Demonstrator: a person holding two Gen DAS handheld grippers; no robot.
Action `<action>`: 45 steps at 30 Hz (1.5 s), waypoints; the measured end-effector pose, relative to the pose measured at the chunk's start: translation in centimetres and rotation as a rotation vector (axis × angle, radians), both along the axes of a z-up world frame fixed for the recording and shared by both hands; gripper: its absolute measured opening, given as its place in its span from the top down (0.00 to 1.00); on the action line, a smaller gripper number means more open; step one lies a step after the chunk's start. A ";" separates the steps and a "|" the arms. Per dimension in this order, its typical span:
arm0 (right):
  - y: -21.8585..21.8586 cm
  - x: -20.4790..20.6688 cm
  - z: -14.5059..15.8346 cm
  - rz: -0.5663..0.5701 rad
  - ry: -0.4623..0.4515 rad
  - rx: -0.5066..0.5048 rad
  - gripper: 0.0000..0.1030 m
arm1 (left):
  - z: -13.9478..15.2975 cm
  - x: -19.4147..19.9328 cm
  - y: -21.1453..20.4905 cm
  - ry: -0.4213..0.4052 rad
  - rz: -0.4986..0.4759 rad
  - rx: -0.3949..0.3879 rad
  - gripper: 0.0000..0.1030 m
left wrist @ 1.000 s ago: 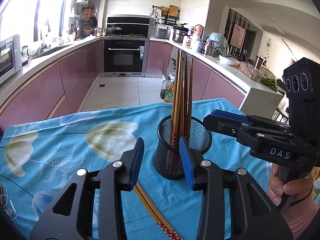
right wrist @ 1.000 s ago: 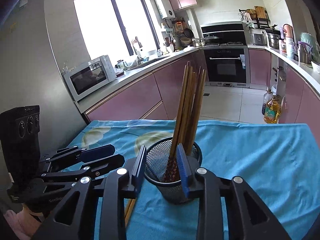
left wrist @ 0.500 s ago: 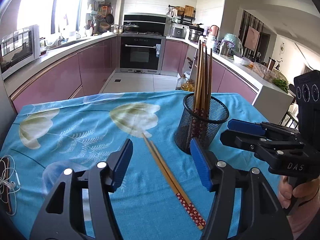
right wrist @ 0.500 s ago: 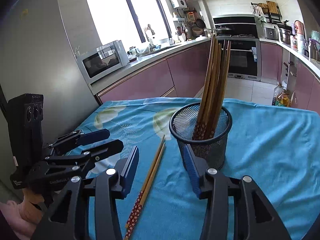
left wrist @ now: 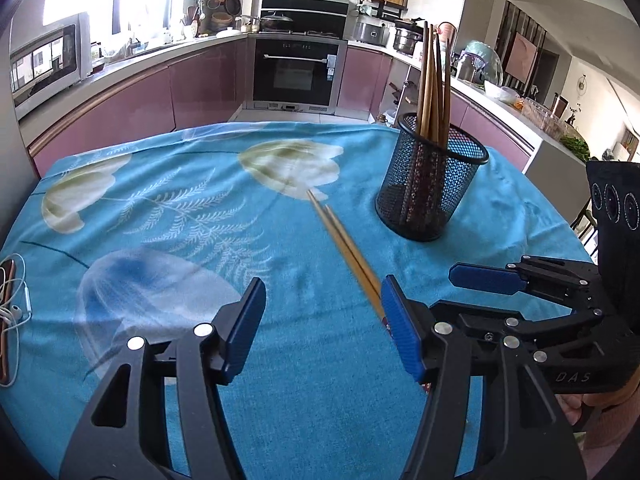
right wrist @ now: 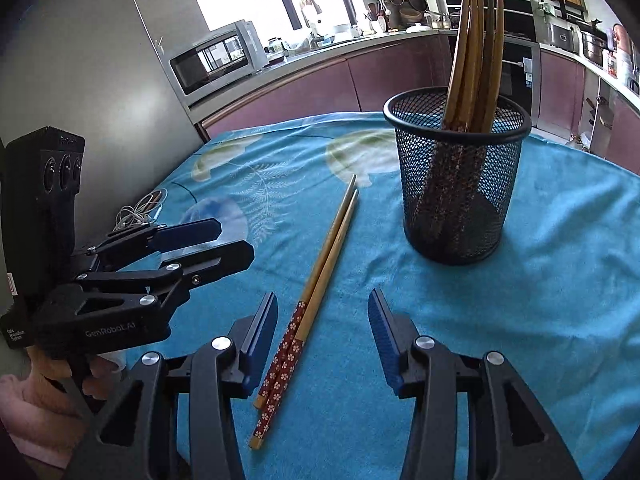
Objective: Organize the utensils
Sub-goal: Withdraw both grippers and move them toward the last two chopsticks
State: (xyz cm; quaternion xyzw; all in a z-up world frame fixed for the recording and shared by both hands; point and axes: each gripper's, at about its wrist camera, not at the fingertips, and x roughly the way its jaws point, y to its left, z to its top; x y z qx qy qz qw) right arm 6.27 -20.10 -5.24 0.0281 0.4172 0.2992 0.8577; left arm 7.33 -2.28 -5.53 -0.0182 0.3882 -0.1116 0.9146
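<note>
We keep both grippers spread and empty; we lower the right gripper (right wrist: 322,340) over the chopsticks (right wrist: 320,280), pinch near the patterned ends, then lift into the mesh holder (right wrist: 456,188).

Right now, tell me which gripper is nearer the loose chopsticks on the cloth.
Right. The right gripper straddles the patterned ends of the chopsticks, jaws open. The left gripper sits just beside them, also open.

Between your right tongs (right wrist: 322,340) lies a pair of smooth wooden chopsticks (right wrist: 320,284), their handles lacquered red with a flower print. Beyond them the cup (right wrist: 456,184) is matt black wire mesh. The table's cloth (right wrist: 540,280) is soft woven fabric. Both tongs are matt black plastic with ribbed blue pads (left wrist: 402,334).
</note>
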 end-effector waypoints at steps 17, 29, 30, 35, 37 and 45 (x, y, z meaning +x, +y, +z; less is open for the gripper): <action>-1.5 0.6 -0.9 -0.065 0.037 0.029 0.49 | -2.3 0.1 -2.4 0.058 -0.067 0.064 0.39; -1.9 0.8 -1.3 -0.067 0.049 0.031 0.48 | -3.6 0.6 -3.3 0.088 -0.089 0.096 0.41; -1.9 0.8 -1.3 -0.066 0.048 0.028 0.48 | -3.5 0.6 -3.4 0.089 -0.091 0.095 0.43; -1.8 0.8 -1.4 -0.069 0.049 0.026 0.48 | -3.5 0.4 -3.4 0.092 -0.095 0.100 0.48; -1.8 0.7 -1.3 -0.069 0.047 0.026 0.48 | -3.4 0.3 -3.3 0.105 -0.100 0.096 0.51; -1.9 0.8 -1.4 -0.074 0.048 0.030 0.48 | -3.6 0.2 -4.0 0.112 -0.135 0.062 0.50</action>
